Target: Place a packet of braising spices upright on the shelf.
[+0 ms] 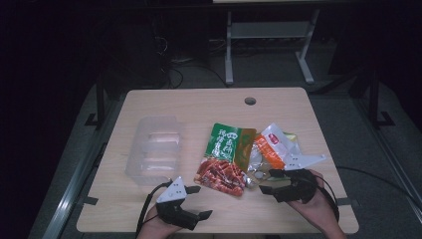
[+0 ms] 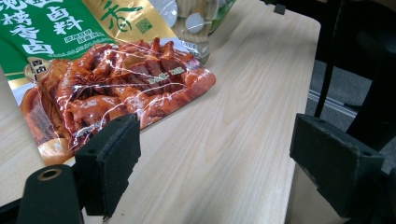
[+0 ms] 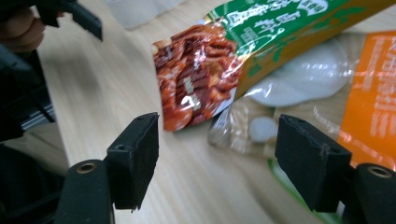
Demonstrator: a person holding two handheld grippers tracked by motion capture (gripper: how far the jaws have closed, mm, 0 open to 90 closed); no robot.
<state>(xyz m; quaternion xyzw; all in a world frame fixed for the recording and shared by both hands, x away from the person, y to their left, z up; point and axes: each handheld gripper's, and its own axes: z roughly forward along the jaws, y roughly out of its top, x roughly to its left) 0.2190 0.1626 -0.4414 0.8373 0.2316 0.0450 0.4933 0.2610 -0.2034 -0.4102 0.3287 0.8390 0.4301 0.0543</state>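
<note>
A green and red snack packet [image 1: 223, 158] lies flat at the table's middle, and it reappears as the snack packet [image 2: 107, 79] and the snack packet [image 3: 205, 70] in the gripper views. An orange and white packet [image 1: 272, 148] overlaps its right side, above a clear bag of pale pieces [image 3: 261, 128]. My left gripper [image 1: 199, 202] rests near the front edge, jaws open and bare, just short of the red end of the packet. My right gripper [image 1: 270, 181] is open too, its jaws pointing left at the packets' near ends without touching them.
A clear plastic divided tray [image 1: 155, 148] stands left of the packets. The wooden table [image 1: 199, 107] has a round cable hole [image 1: 250, 101] at the back. Dark floor and a metal frame lie beyond the far edge.
</note>
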